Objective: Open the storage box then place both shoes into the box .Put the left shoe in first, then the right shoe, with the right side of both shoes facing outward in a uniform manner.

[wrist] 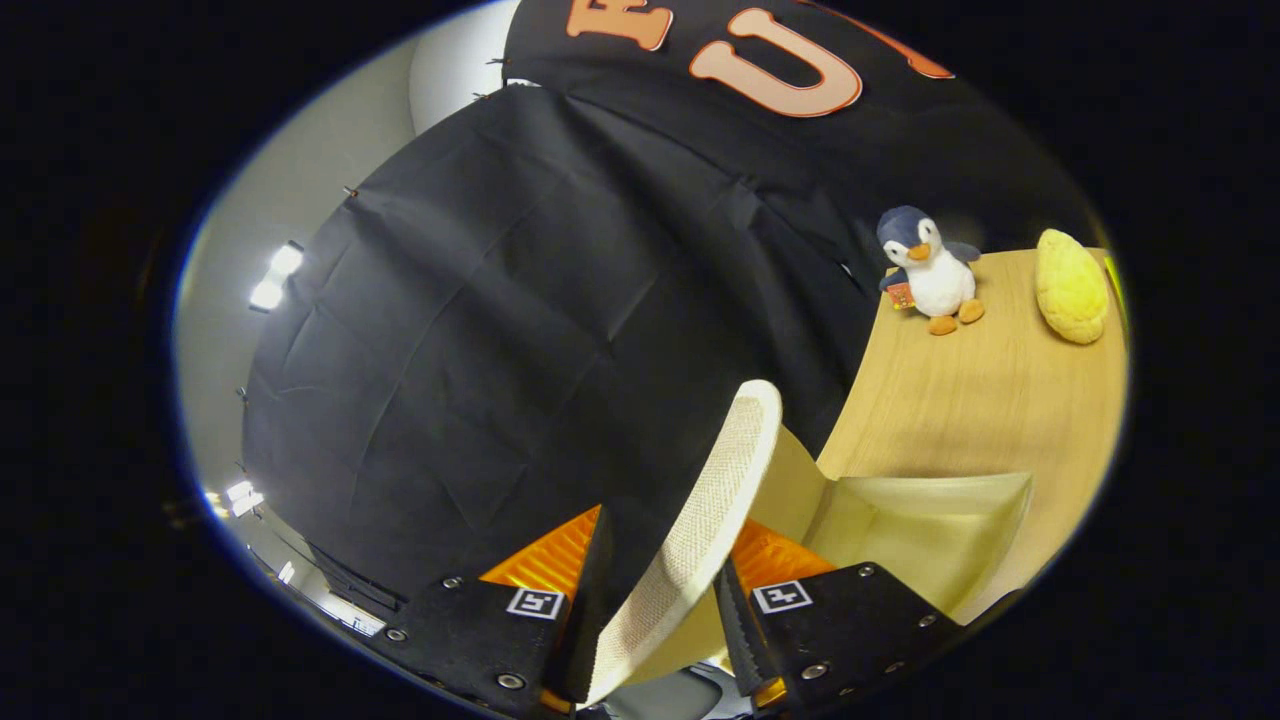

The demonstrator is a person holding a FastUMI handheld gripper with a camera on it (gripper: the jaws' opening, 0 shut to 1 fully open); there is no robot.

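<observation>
A white mesh shoe (700, 520) was held clamped between both fingers of the claw (655, 610), lifted just left of the open box (930, 530) on the tabletop (960, 400); lowering it into the box, right side outward, was judged next

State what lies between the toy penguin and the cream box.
Only bare wooden table between toy penguin and cream box, in the gripper view. The hand-held gripper is shut on a white mesh shoe.

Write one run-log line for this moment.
gripper: shut on shoe | shoe: lifted, tilted | storage box: open, ahead | plush penguin: table
</observation>
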